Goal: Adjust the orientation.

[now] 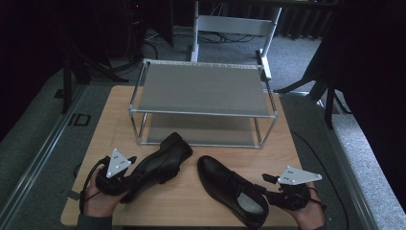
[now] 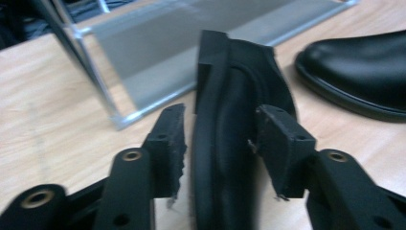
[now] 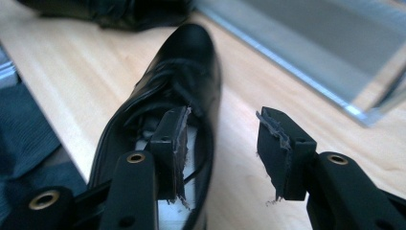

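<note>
Surface: wooden table point(image 1: 110, 120) on grey carpet, dark surroundings; two-tier metal shoe rack point(image 1: 203, 88) at upper centre of the high view.
Left shoe: black shoe point(image 1: 158, 163) lies on its side at lower left of the high view, just in front of the rack.
Left gripper point(image 2: 222, 143): jaws part-open either side of that shoe's sole edge; contact cannot be told. Left gripper view alone shows the sole and heel block.
Right shoe: second black shoe point(image 1: 232, 194) upright, lower centre-right.
Right gripper point(image 3: 222, 143): jaws wide apart, one inside the shoe opening, the other outside over bare table. Right gripper view alone shows the pale insole.
</note>
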